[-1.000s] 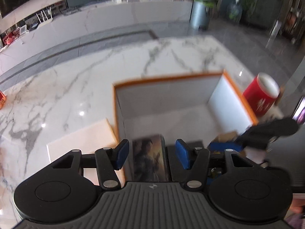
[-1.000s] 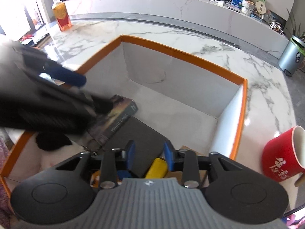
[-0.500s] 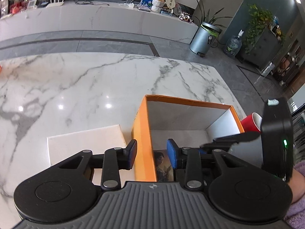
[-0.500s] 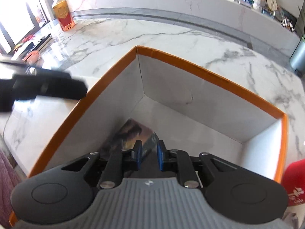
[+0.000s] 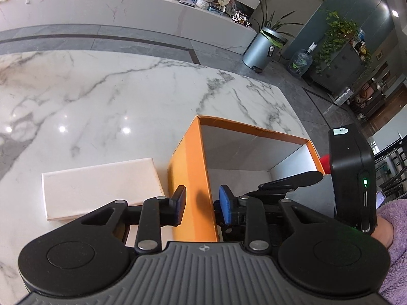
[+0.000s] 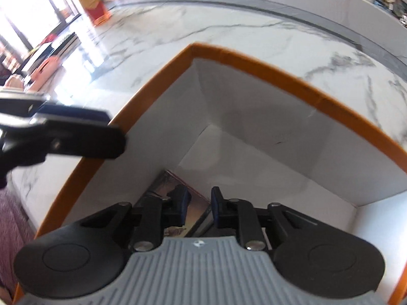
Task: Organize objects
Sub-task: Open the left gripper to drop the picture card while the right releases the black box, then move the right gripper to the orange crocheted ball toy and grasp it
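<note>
An orange box (image 5: pixel 189 167) with white inside walls stands on the marble table. My left gripper (image 5: pixel 202 202) straddles its left wall, one finger outside and one inside, with a gap on both sides. My right gripper (image 6: pixel 198 204) is inside the box (image 6: pixel 254 63), slightly open over a dark picture-cover card box (image 6: pixel 173 190) lying on the floor of the box. It grips nothing. The right gripper's body also shows in the left wrist view (image 5: pixel 351 175).
A cream flat box (image 5: pixel 101 185) lies on the table left of the orange box. A red mug (image 5: pixel 324 161) peeks behind its right wall. An orange drink bottle (image 6: pixel 94 5) stands far left. The table edge (image 5: pixel 292 96) runs beyond the box.
My left gripper moved left and up out of the box and now straddles its left wall. My right gripper went deeper into the box, narrowed, then opened slightly.
</note>
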Tool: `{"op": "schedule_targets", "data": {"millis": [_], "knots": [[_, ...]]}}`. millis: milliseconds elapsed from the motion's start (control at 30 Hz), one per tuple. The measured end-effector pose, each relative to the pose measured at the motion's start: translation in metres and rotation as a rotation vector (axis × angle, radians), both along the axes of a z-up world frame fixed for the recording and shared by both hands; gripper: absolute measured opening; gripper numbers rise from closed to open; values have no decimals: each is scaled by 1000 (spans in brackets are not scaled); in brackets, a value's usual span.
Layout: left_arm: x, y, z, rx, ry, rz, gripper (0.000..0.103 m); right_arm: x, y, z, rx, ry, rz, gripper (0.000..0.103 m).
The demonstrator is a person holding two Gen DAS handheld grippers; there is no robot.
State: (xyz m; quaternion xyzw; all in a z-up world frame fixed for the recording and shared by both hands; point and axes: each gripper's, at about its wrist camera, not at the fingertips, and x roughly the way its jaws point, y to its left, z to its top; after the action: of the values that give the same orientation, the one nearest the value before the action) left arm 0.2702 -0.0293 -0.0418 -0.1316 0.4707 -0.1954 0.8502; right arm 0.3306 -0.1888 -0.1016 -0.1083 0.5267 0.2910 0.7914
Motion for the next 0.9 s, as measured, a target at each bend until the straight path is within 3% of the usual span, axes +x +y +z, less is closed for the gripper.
{"op": "schedule_targets", "data": {"millis": [267,400,600,733,900], "knots": [[-2,3,-1,-20,12,5,32,-8,8,3,-40,11,73,17],[-4,4,0,-19,9,6,32,-7,-3,18,-75,-48,25,16],[-7,2,0,-19,13,1,30,-2,-26,10,-80,13,-80,19],[-8,1,0,-14,12,-4,29,-5,-28,9,-18,45,-77,17],[-10,-4,2,-1,13,-13,28,-9,-20,8,-44,37,-67,17]]}}
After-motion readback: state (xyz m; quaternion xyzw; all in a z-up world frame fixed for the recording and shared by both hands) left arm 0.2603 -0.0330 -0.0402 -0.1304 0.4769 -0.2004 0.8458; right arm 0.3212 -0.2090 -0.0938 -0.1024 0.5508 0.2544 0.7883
